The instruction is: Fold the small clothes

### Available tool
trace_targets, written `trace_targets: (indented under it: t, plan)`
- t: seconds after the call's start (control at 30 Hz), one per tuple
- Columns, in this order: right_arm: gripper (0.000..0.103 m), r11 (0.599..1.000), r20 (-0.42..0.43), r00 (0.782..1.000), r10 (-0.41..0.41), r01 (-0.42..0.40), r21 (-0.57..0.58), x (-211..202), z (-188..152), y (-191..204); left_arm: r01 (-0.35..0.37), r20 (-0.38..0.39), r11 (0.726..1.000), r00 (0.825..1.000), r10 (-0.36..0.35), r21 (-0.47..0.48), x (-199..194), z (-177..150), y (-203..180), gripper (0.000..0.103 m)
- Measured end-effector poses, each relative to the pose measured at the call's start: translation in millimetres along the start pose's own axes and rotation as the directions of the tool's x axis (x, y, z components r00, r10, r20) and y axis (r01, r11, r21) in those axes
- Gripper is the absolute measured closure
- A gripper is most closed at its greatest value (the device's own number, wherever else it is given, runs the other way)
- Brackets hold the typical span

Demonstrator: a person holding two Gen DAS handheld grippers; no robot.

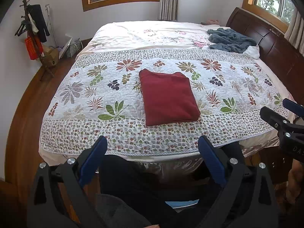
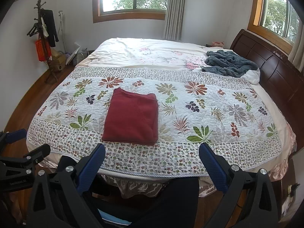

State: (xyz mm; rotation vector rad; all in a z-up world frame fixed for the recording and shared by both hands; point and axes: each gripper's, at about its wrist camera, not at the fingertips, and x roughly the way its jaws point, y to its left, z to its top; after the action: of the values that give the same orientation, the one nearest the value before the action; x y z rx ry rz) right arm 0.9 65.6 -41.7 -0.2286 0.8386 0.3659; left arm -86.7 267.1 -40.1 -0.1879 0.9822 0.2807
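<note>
The red top [image 1: 168, 96] lies folded in a neat block on the quilt [image 1: 95, 131], near the bed's front edge. Its sides look straight and the layers sit flat on each other. No tool touches it.

The left tool [image 1: 152, 148] hangs over the bed's front edge, well apart from the top. Its two blue fingers [image 1: 93, 155] are spread wide and hold nothing. The right tool [image 2: 152, 152] is the same: wide open, empty, and back from the top. Each tool shows at the edge of the other's view.

A blue blanket [image 1: 230, 40] lies crumpled far back by the headboard [image 1: 266, 38]. A coat stand [image 1: 32, 30] is by the wall on the left.

The fold looks done, I think. What could go wrong now? If a tool comes in low and bumps the top, the layers could slide and the block would come undone. If a tool grabs only the upper layer, the fold would open when it lifts. The top is also near the front edge, so a push that way could send it off the bed.
</note>
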Motion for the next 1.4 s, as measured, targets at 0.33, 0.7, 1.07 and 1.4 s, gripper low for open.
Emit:
trace_targets:
  t: [0.33, 0.7, 1.07, 1.4]
  plan:
    - [0.004, 1.0, 0.002, 1.0, 0.001, -0.001, 0.0, 2.2, 0.1, 2.0, -0.001, 0.004, 1.0, 1.0, 0.001, -0.001, -1.1, 0.6, 1.3, 0.008]
    - [0.004, 1.0, 0.0, 1.0, 0.0, 0.0, 0.002, 2.3, -0.5, 2.7, 0.0, -0.001, 1.0, 1.0, 0.0, 0.004, -1.0, -1.0, 1.5, 0.008]
    - [0.004, 1.0, -0.002, 1.0, 0.001, -0.001, 0.004, 2.3, -1.5, 2.4, 0.001, -0.001, 1.0, 1.0, -0.001, 0.006, 0.1, 0.7, 2.0, 0.008]
    - [0.004, 1.0, -0.001, 1.0, 0.001, -0.001, 0.003, 2.5, -1.9, 2.6, 0.001, -0.001, 1.0, 1.0, -0.001, 0.008, 0.4, 0.9, 2.8, 0.008]
